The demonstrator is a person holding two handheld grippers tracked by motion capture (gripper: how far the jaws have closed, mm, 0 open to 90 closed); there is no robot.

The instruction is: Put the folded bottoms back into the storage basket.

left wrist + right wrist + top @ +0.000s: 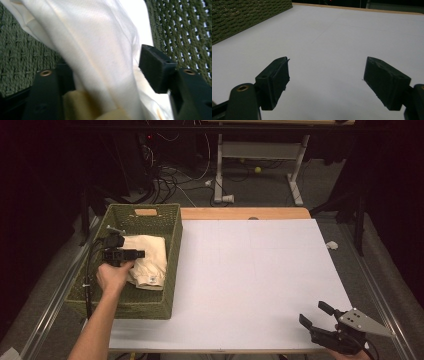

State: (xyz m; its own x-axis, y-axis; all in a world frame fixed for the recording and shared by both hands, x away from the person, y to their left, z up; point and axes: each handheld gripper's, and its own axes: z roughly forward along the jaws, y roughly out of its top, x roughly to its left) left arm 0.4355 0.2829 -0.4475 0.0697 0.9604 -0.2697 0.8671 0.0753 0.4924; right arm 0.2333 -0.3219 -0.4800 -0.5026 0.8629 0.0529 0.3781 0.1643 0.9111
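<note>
Cream cloth (147,260) folded inside green woven basket (172,250), counter's left edge. Left tongs (136,254) over cloth, parted, fabric between pads, seemingly unpinched. White counter (260,280) mid-frame. Right tongs (314,314) near front right corner, wide open, holding nothing.

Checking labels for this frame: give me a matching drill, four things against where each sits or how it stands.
Things:
1. cream cloth
2. green basket
3. left tool
4. right tool

States:
A. at the table's near right corner, jaws wide apart, nothing between them
B. at the left edge of the white table
C. folded, lying inside the basket
D. over the basket, jaws apart with cloth between them

Pairs: 1-C, 2-B, 3-D, 4-A
</note>
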